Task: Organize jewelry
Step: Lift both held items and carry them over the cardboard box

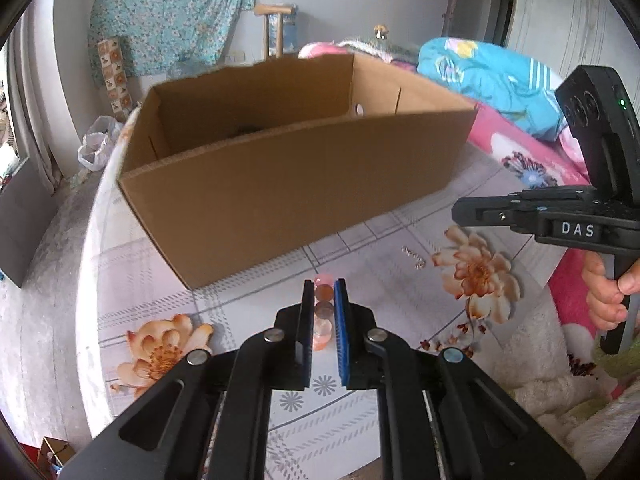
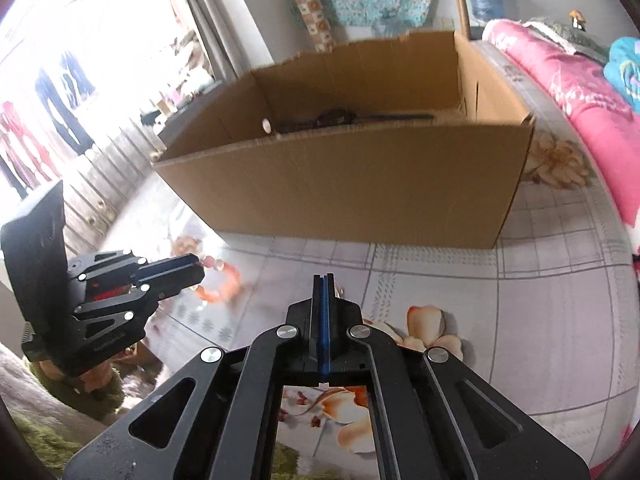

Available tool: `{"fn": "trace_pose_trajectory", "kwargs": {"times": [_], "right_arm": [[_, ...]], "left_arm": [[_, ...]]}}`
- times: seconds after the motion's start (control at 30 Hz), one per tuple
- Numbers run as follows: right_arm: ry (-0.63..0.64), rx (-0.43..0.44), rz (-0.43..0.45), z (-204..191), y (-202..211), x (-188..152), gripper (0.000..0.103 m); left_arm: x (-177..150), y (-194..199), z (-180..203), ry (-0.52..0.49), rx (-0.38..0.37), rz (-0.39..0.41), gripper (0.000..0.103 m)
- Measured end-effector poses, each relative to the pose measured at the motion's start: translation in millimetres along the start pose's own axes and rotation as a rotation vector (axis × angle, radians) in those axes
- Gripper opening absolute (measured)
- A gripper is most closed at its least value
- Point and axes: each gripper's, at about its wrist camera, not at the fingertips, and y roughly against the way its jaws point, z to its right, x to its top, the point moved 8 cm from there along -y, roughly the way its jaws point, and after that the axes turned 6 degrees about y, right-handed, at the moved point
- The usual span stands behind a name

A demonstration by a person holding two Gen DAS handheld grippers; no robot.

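Observation:
A pink and orange bead bracelet (image 1: 323, 312) runs between the blue pads of my left gripper (image 1: 324, 285), which is shut on it. In the right wrist view its loop (image 2: 226, 284) hangs from the left gripper (image 2: 200, 269) just above the floral tablecloth (image 2: 520, 312). My right gripper (image 2: 324, 279) is shut, and I see nothing between its pads. A small silver chain (image 1: 414, 258) shows on the cloth, below and left of the right gripper (image 1: 458, 210). An open cardboard box (image 1: 280, 184) stands just behind both grippers.
The box (image 2: 360, 200) holds a dark object (image 2: 340, 118) at its bottom. A pink quilt (image 2: 580, 92) and blue bedding (image 1: 492, 76) lie to the right. A person's hand (image 1: 604, 300) grips the right handle. The table edge drops off at left (image 1: 86, 280).

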Motion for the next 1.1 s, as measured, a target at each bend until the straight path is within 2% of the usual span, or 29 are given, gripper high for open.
{"fn": "trace_pose_trajectory", "kwargs": {"times": [0.1, 0.17, 0.23, 0.27, 0.4, 0.5, 0.57, 0.6, 0.83, 0.93, 1.1], "right_arm": [[0.025, -0.015, -0.004, -5.2, 4.2, -1.3, 0.0], [0.032, -0.025, -0.024, -9.6, -1.9, -6.7, 0.005], [0.056, -0.04, -0.063, -11.4, -13.3, -13.0, 0.026], [0.064, -0.049, -0.069, -12.7, -15.5, -13.7, 0.027], [0.117, -0.119, -0.117, -15.3, -38.2, -22.9, 0.027], [0.139, -0.153, -0.125, -16.4, -49.7, -25.9, 0.021], [0.162, -0.187, -0.132, -15.4, -51.1, -25.2, 0.003], [0.163, -0.195, -0.133, -14.8, -51.1, -25.2, 0.001], [0.05, -0.091, -0.108, -1.6, -44.3, -26.9, 0.0], [0.012, -0.03, -0.07, -4.5, -28.9, -27.8, 0.0], [-0.03, 0.022, 0.0, -2.1, 0.3, -19.0, 0.0]], "left_arm": [[3.4, 9.3, -3.9, 0.015, -0.012, 0.013, 0.009], [2.4, 10.6, -4.9, 0.018, -0.015, 0.011, 0.009], [1.2, 6.8, -3.5, 0.016, -0.011, -0.002, 0.009], [-0.4, 5.1, -3.6, 0.019, -0.013, -0.008, 0.009], [-2.4, -0.4, 0.1, 0.021, -0.025, -0.019, 0.009], [-2.3, -3.8, 2.6, 0.023, -0.027, -0.021, 0.009], [-1.6, -4.5, 0.6, 0.026, -0.025, -0.021, 0.009], [-1.2, -4.9, 0.2, 0.027, -0.025, -0.02, 0.009], [-0.3, -2.9, -5.6, 0.048, -0.022, -0.015, 0.009], [0.9, 2.3, -6.4, 0.055, -0.024, -0.008, 0.009], [9.5, 15.6, -7.3, 0.077, -0.051, 0.017, 0.009]]}}
